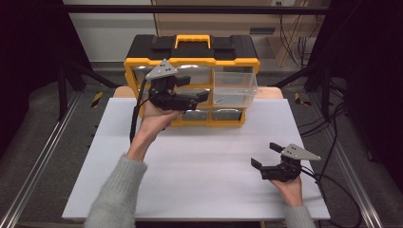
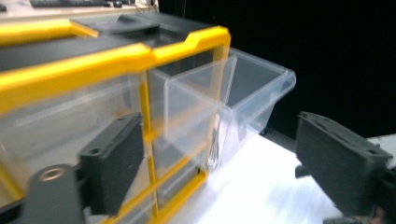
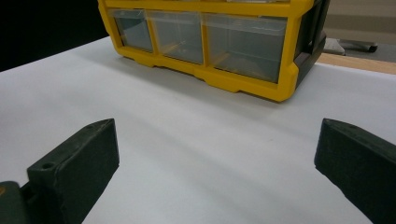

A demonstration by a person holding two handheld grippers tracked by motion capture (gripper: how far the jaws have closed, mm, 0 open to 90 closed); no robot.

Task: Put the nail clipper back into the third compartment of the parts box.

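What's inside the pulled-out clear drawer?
The clear drawer of the organizer holds thin metal pieces, maybe nails. Glare and blur hide the rest of its floor.

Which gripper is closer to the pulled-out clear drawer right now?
Left. The left gripper is up at the organizer's front, just beside the pulled-out clear drawer. The right gripper sits low over the white board, well short of it.

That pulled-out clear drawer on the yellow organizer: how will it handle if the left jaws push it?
The clear drawer looks like thin rigid plastic, so probably stiff and light. Its smooth walls may be slippery between the left gripper jaws. It overhangs the organizer, so an off-centre push could skew or jam it.
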